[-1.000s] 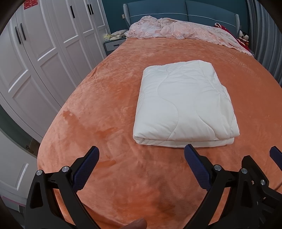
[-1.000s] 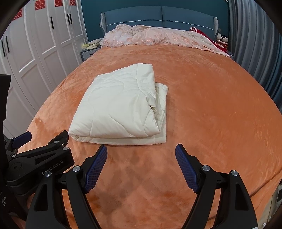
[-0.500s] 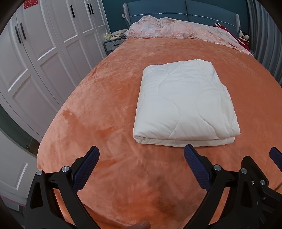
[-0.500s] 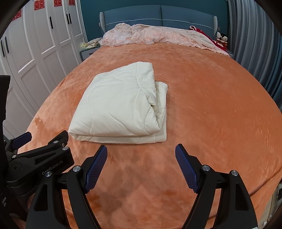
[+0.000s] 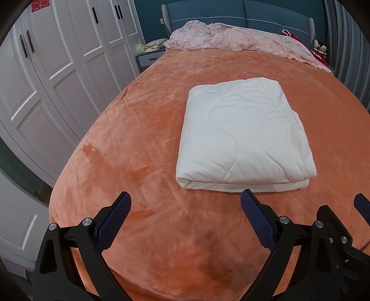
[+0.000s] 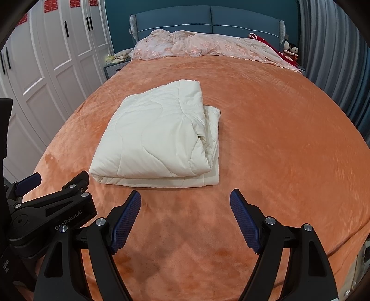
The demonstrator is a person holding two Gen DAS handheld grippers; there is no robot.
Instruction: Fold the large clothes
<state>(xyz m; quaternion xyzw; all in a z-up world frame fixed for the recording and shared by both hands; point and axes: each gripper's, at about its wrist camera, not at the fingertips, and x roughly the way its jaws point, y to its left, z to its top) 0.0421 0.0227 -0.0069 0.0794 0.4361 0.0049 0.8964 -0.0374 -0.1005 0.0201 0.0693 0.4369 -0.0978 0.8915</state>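
Note:
A white quilted comforter (image 5: 242, 136) lies folded in a thick rectangle on the orange bedspread (image 5: 138, 143); it also shows in the right wrist view (image 6: 159, 136), with its layered edges facing right. My left gripper (image 5: 185, 206) is open and empty, held above the near part of the bed, short of the fold's near edge. My right gripper (image 6: 185, 203) is open and empty, just short of the same near edge. The left gripper's body shows at the left of the right wrist view (image 6: 46, 208).
A pink lace cover (image 5: 231, 39) lies bunched at the blue headboard (image 5: 242, 14). White wardrobe doors (image 5: 57, 58) stand along the left. A nightstand (image 5: 148, 58) is at the far left corner. Grey curtains (image 6: 335, 58) hang on the right.
Both grippers have stayed open and nearly still; the view has shifted only very slightly. The comforter has not moved.

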